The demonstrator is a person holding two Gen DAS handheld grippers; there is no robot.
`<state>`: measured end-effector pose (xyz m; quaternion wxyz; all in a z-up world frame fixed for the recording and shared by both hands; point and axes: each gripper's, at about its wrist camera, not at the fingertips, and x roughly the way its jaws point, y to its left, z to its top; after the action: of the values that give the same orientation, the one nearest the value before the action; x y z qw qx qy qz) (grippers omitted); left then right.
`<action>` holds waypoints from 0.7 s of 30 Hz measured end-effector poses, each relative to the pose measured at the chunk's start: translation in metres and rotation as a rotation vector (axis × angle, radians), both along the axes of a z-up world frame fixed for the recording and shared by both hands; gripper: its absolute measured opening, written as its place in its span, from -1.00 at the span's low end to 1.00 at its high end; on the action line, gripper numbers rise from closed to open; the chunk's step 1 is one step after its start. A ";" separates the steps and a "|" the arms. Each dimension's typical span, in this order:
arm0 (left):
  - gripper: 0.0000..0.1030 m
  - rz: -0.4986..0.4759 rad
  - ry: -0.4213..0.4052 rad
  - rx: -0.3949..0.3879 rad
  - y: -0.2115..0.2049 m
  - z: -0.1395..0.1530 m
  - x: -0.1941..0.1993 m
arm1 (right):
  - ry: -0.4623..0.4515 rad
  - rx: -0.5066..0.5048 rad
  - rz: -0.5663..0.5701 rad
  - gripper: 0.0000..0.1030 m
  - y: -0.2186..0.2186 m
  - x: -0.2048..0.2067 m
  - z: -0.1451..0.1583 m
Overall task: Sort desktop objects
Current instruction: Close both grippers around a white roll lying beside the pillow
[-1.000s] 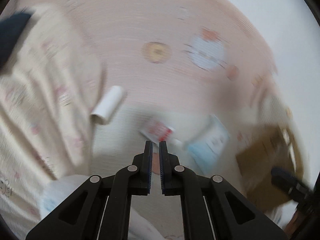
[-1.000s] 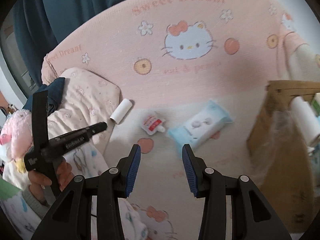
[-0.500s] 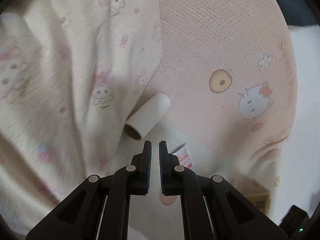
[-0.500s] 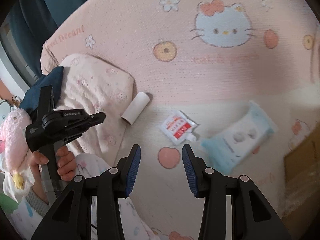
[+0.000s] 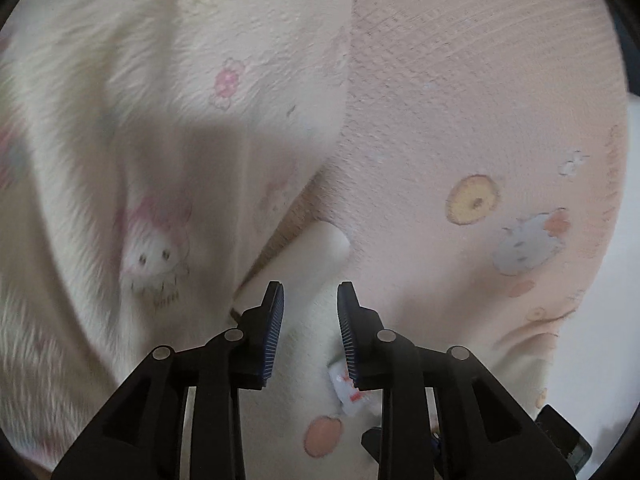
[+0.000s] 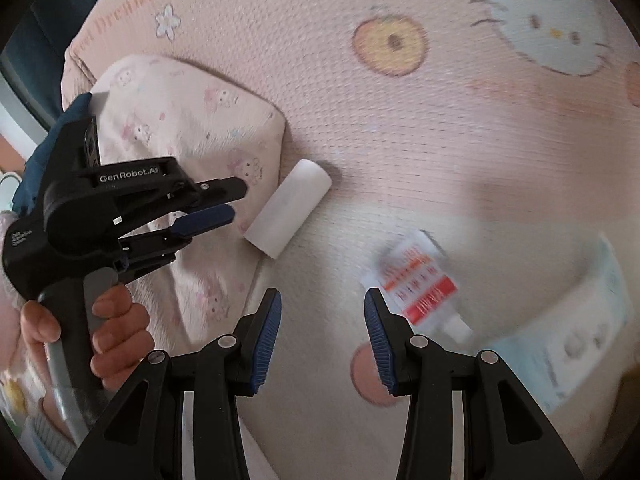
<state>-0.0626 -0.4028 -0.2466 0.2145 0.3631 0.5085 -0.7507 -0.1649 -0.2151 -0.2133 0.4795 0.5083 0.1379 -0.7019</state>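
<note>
A white paper roll point(image 6: 289, 213) lies on the pink cartoon-print mat, against the edge of a cream fleece pillow point(image 6: 192, 136). In the left wrist view the same roll point(image 5: 308, 256) sits just ahead of my left gripper point(image 5: 309, 312), whose jaws are opening with nothing pressed between them. The right wrist view shows that left gripper point(image 6: 228, 202) hovering just left of the roll, held by a hand point(image 6: 116, 332). My right gripper point(image 6: 322, 320) stands open above the mat, empty. A white sachet with red print point(image 6: 416, 280) lies to its right, and a pale blue wipes pack point(image 6: 580, 336) beyond.
The cream fleece blanket point(image 5: 140, 160) fills the left half of the left wrist view. The pink mat point(image 6: 420, 140) with cat-face and donut prints stretches up and right. A dark blue cloth point(image 6: 44, 148) lies behind the pillow at the left edge.
Both grippers have dropped closer to the mat. My left gripper swung toward the roll and its jaws have parted from shut. The right gripper moved left, and the cardboard box has left its view.
</note>
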 end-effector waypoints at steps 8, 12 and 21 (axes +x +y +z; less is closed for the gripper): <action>-0.43 -0.070 -0.116 0.044 -0.005 -0.027 -0.022 | -0.086 -0.010 -0.015 -0.21 -0.028 -0.012 -0.027; -0.43 -0.124 -0.125 0.083 -0.001 -0.036 -0.027 | -0.096 -0.001 0.001 -0.21 -0.036 -0.013 -0.037; -0.43 -0.262 -0.092 0.156 0.014 -0.044 -0.045 | -0.176 -0.008 -0.045 -0.21 -0.038 -0.026 -0.053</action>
<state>-0.1072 -0.3892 -0.2904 0.1088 0.4758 0.5032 -0.7132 -0.1909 -0.2527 -0.2666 0.4757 0.5691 0.0809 -0.6658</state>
